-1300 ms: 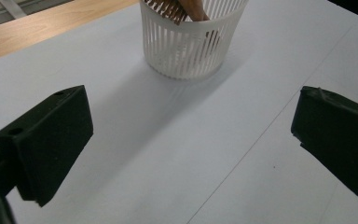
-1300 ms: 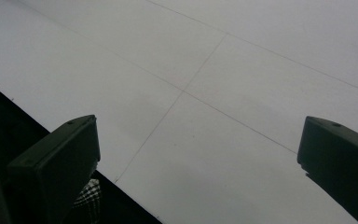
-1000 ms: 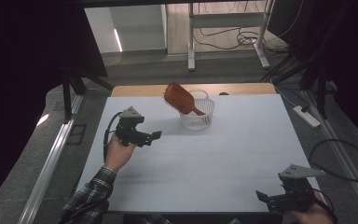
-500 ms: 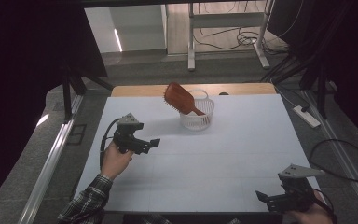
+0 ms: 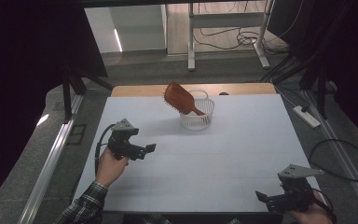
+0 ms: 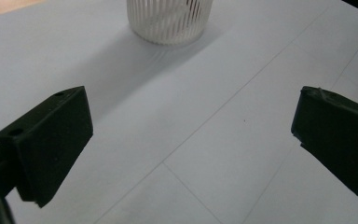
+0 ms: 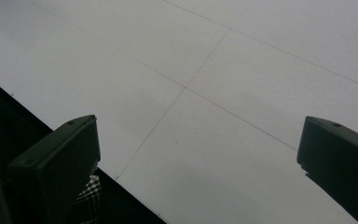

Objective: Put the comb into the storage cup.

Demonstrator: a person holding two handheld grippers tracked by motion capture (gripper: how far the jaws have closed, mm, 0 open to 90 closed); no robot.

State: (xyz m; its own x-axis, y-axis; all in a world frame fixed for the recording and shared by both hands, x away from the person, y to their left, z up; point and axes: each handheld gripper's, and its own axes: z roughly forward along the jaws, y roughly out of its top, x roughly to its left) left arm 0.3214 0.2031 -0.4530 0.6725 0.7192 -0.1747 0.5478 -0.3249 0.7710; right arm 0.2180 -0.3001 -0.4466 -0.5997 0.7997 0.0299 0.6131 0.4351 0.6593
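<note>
The hairbrush (image 5: 181,99) stands tilted in the white slatted basket (image 5: 196,114), its handle down inside and its reddish-brown paddle head leaning out over the rim toward your left. Both sit ahead of your left gripper (image 5: 148,148) and a little to its right, well apart from it, near the far edge of the white table (image 5: 223,158). In the left gripper view the basket's (image 6: 169,19) ribbed wall rises at the top, straight ahead between the jaws but well beyond them.

Your left gripper hangs over the table's left half with its jaws spread wide and nothing between them; your left hand (image 5: 109,163) wraps its body from behind, and its cable loops off to the left. The left gripper view shows bare table surface between the two black jaws.

Your right gripper (image 5: 262,197) sits at the near right corner of the table, far from the basket, which lies ahead of it and well to its left. Its jaws are also spread apart and empty, with the table's near edge just below them in the right gripper view.
</note>
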